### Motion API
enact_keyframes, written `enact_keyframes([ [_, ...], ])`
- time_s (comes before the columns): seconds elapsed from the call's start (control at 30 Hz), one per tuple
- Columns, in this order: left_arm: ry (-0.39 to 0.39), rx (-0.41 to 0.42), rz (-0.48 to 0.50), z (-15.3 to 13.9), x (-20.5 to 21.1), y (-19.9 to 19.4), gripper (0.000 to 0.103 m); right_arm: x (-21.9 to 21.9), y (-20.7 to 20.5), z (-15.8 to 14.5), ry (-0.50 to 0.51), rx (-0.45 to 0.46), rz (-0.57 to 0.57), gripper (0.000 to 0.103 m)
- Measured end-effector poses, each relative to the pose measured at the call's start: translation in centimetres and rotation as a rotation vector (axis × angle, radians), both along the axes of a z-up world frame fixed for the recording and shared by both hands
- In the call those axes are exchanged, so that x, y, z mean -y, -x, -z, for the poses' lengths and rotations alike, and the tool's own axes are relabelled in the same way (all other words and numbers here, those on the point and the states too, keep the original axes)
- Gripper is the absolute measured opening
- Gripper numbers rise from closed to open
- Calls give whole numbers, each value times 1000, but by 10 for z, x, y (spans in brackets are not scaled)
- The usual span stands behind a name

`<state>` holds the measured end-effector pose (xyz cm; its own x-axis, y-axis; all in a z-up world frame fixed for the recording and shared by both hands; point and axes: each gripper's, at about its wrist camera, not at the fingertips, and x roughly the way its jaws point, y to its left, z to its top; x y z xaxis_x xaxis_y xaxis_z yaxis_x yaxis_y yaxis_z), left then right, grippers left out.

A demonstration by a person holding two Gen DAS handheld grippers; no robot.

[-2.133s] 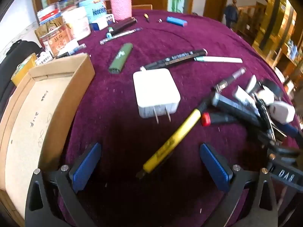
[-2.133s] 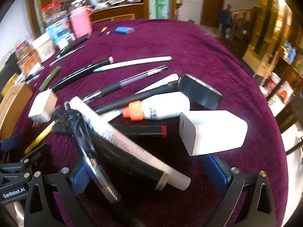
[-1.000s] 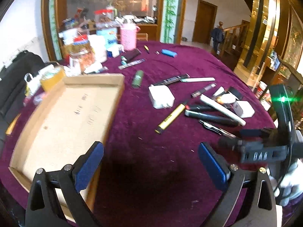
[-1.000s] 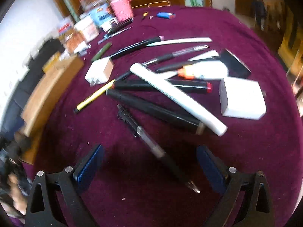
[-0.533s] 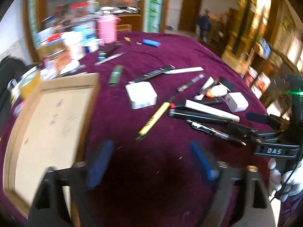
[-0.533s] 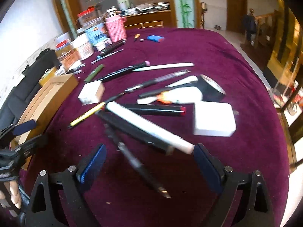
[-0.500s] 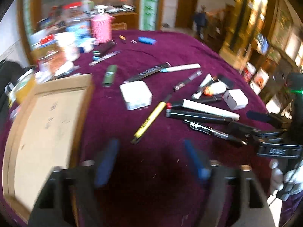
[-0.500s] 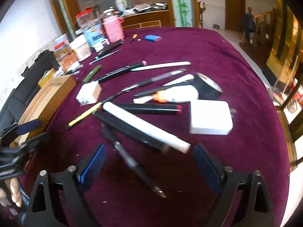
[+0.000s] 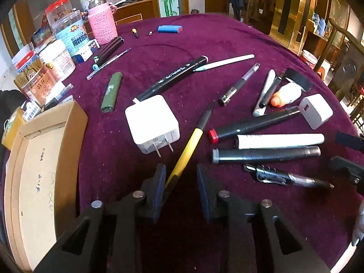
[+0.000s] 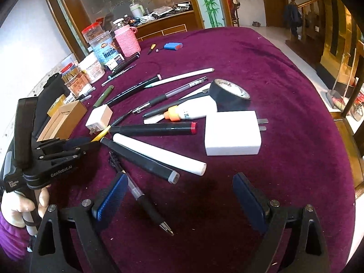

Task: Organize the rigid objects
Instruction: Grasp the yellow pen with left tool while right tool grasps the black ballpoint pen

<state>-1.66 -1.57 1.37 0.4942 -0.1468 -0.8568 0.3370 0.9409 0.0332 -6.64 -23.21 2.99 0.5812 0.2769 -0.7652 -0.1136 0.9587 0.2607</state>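
Item: slim yellow-and-black utility knife [image 9: 191, 141], rigid, light, smooth-sided, lying on the purple-clothed counter [image 9: 227, 34]. Your left gripper [image 9: 179, 188] fingers are closing around its rear end; right gripper [image 10: 179, 198] gapes empty. Grip the yellow handle.

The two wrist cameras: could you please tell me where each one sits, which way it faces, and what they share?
Left wrist: sits behind the left gripper, looking down across the purple tablecloth; its jaws are closing around the yellow-handled tool, cardboard box alongside.
Right wrist: sits behind the open right gripper, looking down at a clear pen; the person's hand holding the left gripper shows.
Shared: the tool, both white chargers, the pink knitted cup.
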Motion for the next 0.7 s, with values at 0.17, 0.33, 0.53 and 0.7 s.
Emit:
enact_keyframes([
  [0.17, 79, -73, -14, -5, -23, 24, 8, 6, -2, 5, -29, -17, 20, 95],
  [0.33, 154, -98, -52, -13, -42, 48, 17, 11, -6, 11, -73, -48, 39, 95],
  [0.53, 121, -63, -71, -6, -28, 31, 45, 8, -3, 11, -60, -45, 31, 95],
  [0.7, 5, 44, -71, 0, -9, 37, 38, 7, -2, 10, -46, -45, 28, 95],
])
